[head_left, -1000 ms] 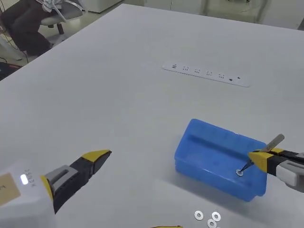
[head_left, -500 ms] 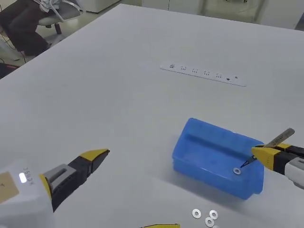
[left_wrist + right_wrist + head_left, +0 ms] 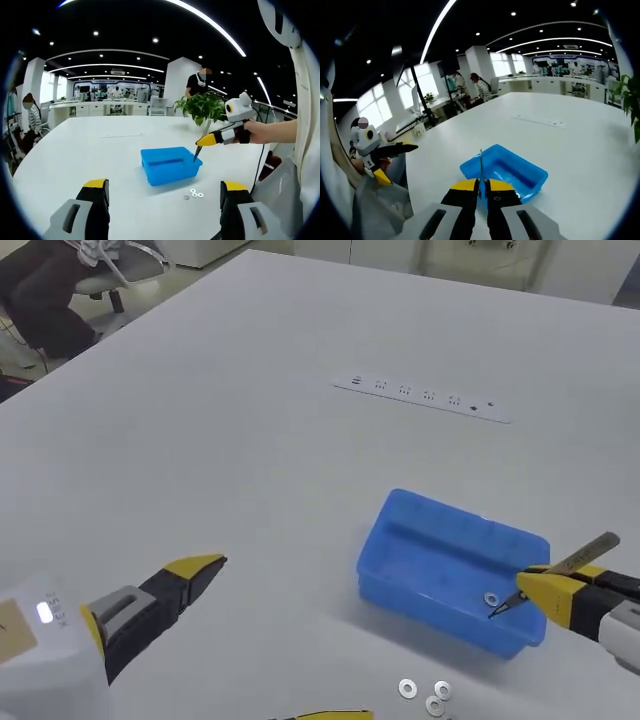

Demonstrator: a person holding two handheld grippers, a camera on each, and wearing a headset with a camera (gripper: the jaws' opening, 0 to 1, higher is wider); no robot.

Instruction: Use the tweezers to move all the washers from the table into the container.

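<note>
The tweezers [image 3: 560, 569] are a slim, straight metal tool. In the head view their long axis slants from the blunt end, above and to the right of the container [image 3: 440, 558], down and left to the dark, pointed tips. The tips dip over the container's right rim and point at its floor. One washer [image 3: 490, 599], a small flat silvery ring, lies inside near the container's right end. The tips are just beside it, and whether they touch it cannot be told.

The right gripper [image 3: 530, 587] has its yellow-tipped black jaws pressed together on the tweezers' shaft. In the right gripper view the tweezers [image 3: 481, 165] rise straight from between the closed jaws toward the container [image 3: 520, 172].

The left gripper [image 3: 290, 638] is well to the left of the container, its jaws spread wide with nothing between them. In the left gripper view the container [image 3: 170, 164] sits in the gap between the two jaws.

The container is a shallow rectangular tray of smooth blue plastic with rounded corners. Three more washers [image 3: 407, 689] lie clustered on the matte white table [image 3: 250, 440], just in front of the container's near wall. A flat white power strip [image 3: 420, 398] lies beyond its far side.
</note>
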